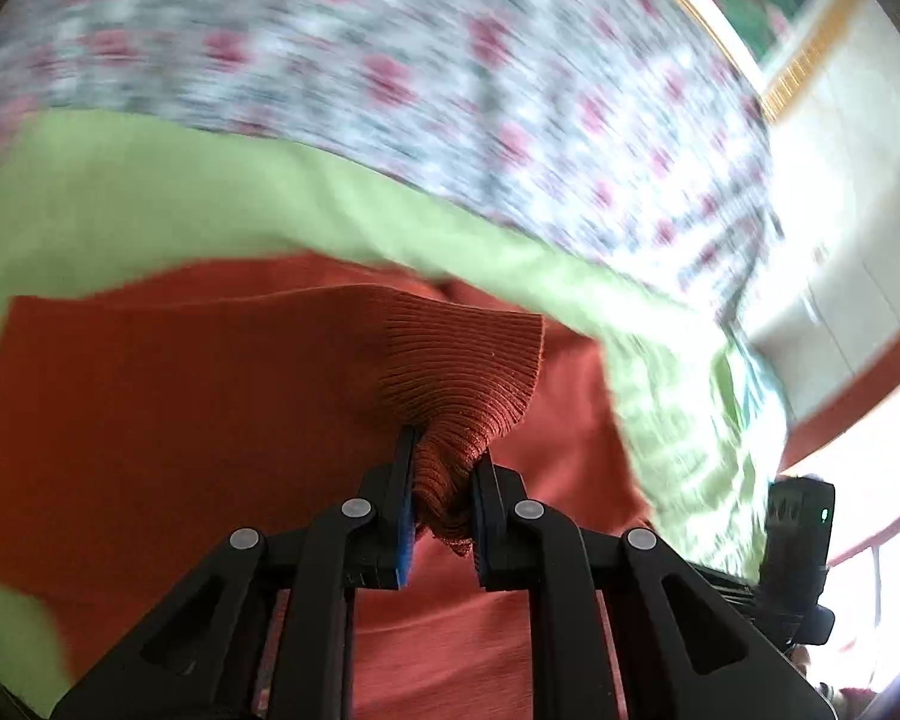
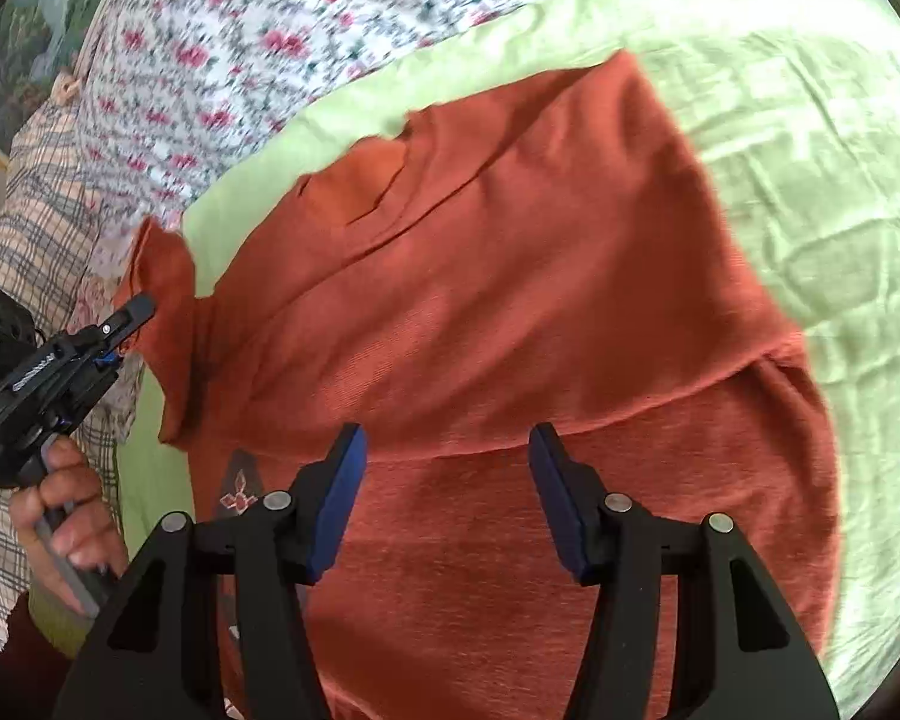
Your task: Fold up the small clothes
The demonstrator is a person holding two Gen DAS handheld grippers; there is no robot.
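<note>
The sweater [image 2: 510,312] is rust orange, with a ribbed cuff [image 1: 468,378] in the same colour and a small dark label [image 2: 240,489] bearing a red diamond motif. Under it lies a plain light green sheet [image 2: 810,138]. The bedspread [image 2: 240,42] is white with pink-red flowers and dark green leaves. Both grippers [image 2: 447,498] [image 1: 441,492] are black with blue pads. The person's shirt [image 2: 36,204] is beige plaid with dark lines.
</note>
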